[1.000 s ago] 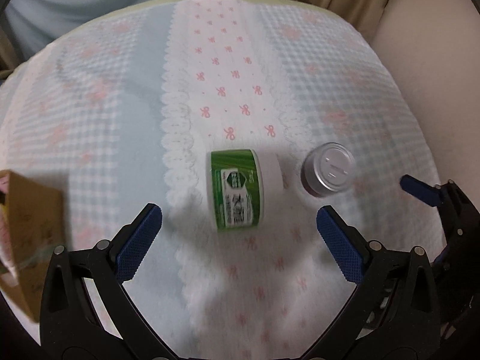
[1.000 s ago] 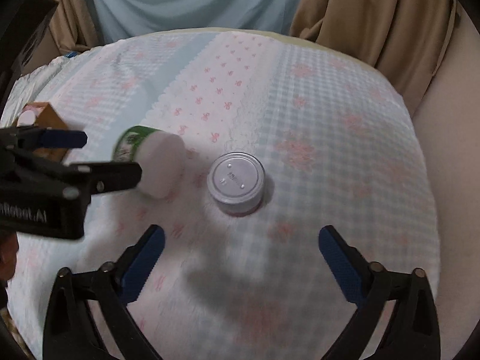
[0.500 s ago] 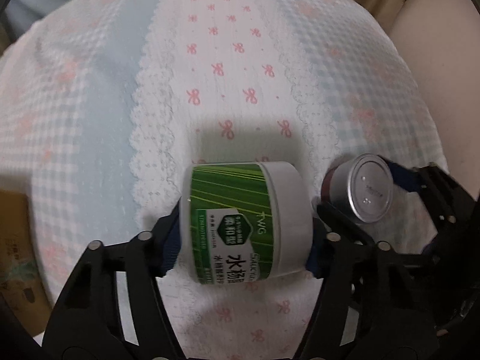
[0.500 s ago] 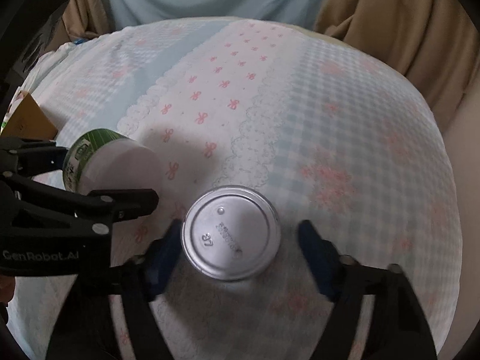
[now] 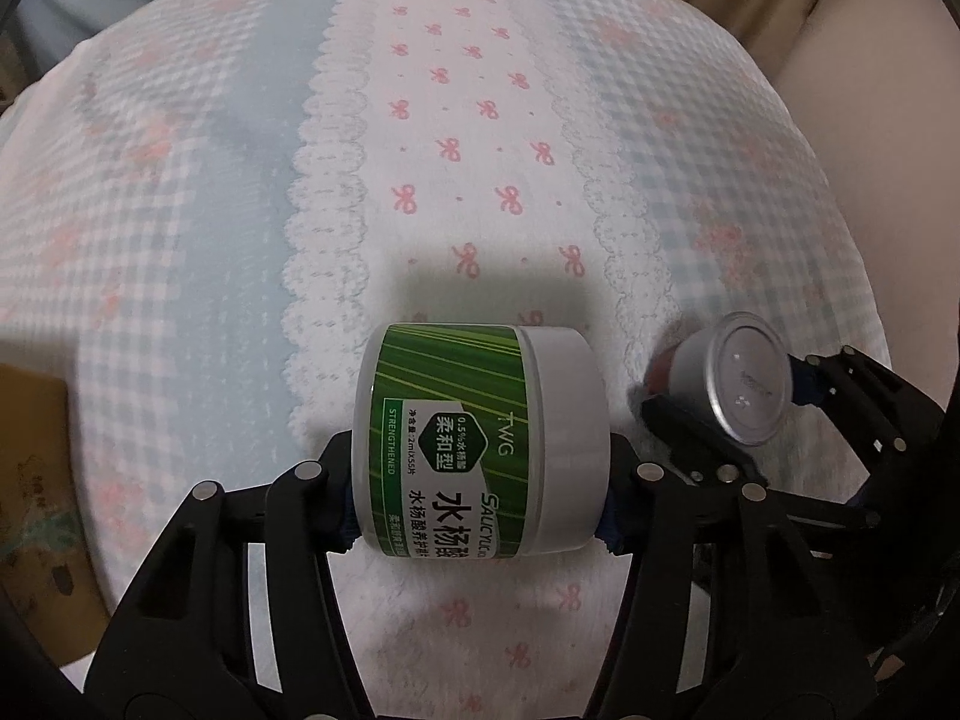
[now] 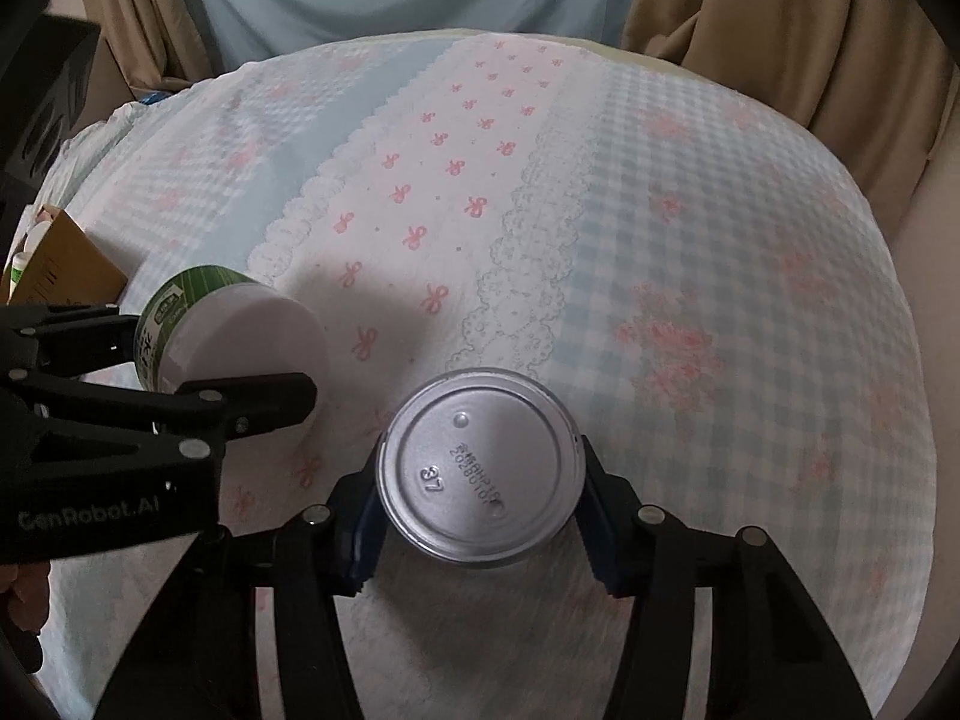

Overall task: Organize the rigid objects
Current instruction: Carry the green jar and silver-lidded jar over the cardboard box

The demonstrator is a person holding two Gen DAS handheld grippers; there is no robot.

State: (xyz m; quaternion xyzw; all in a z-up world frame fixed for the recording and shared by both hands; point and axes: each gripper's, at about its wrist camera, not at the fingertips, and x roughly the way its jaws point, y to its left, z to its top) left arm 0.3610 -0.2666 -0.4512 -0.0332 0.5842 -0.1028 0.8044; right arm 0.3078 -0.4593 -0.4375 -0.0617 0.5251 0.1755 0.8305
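Observation:
A white jar with a green label [image 5: 480, 444] lies on its side on the patterned cloth. My left gripper [image 5: 480, 519] has it end to end between its blue pads, jaws still closing, and the pads press on the base and the lid. To its right stands a small silver-topped can [image 5: 741, 387]. In the right wrist view that can [image 6: 480, 468] sits upright between the blue pads of my right gripper [image 6: 480, 519], jaws still closing, with the pads against its sides. The jar [image 6: 234, 324] and the left gripper's fingers [image 6: 252, 399] show at the left.
The cloth [image 5: 480, 120] is pale blue check with a pink-bow stripe and covers a rounded surface. A brown cardboard box [image 6: 66, 264] with small items stands at the left edge. Beige curtains [image 6: 780, 30] and light blue fabric hang behind.
Both grippers came down and closed from wide open: the left one around the green jar, the right one around the silver can. Each object now fills the gap between the pads.

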